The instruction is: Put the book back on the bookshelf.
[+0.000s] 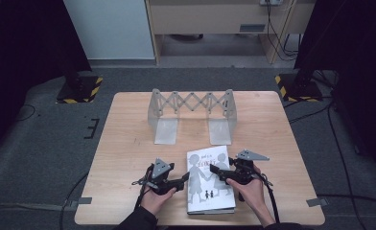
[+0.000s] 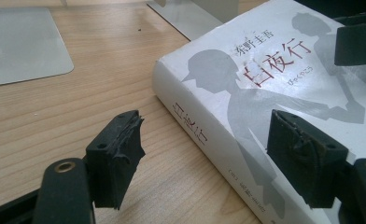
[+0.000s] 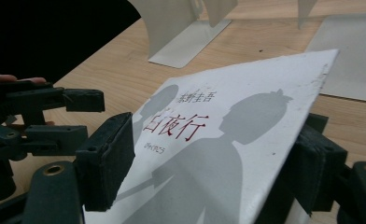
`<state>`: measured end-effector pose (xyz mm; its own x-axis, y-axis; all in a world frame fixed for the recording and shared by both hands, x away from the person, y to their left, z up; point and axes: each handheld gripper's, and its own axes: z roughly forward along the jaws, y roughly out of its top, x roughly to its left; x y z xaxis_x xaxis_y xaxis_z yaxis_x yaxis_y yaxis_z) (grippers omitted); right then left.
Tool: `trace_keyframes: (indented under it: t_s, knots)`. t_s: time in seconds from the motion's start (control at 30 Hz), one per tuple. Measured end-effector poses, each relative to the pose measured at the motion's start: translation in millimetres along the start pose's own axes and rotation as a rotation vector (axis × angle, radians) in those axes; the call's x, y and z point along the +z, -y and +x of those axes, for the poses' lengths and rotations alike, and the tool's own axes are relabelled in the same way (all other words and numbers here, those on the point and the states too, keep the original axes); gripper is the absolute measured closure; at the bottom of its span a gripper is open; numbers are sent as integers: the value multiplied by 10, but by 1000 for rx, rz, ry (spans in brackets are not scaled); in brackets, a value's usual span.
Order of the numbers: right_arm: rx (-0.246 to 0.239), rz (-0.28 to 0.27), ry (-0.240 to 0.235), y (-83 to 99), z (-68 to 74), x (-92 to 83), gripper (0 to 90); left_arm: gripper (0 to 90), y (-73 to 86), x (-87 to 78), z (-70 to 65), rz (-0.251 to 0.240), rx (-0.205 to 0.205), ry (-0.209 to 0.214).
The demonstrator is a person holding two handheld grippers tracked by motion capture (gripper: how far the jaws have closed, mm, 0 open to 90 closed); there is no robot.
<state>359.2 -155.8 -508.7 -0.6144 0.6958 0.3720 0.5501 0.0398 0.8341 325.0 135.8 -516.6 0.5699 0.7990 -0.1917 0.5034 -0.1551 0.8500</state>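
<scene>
High view is showing a white hardcover book lying flat near the front edge of the wooden tabletop, its cover printed with grey silhouettes and red characters. The left claw is sitting at the book's left edge; in the left gripper view its jaws are standing apart, one over the bare wood and one over the cover (whether that pad is touching the cover I cannot tell). The right claw is straddling the book's right edge; in the right gripper view the cover's edge is lying between the parted jaws, which are not clamping it. Farther back, a grey extendable bookend rack is standing well apart from the book.
</scene>
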Motion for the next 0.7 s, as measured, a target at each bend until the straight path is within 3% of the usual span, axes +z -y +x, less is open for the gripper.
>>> trace_keyframes:
  t_s: [0.4,0.47,0.7]
  knots:
    - [15,37,-12,56,17,47,249,257,-3,-12,17,-10,-8,6]
    - [41,44,-63,70,35,97,276,255,-3,-14,28,-12,-15,5]
    - [45,55,-57,74,42,124,303,255,-7,-25,62,-18,-32,3]
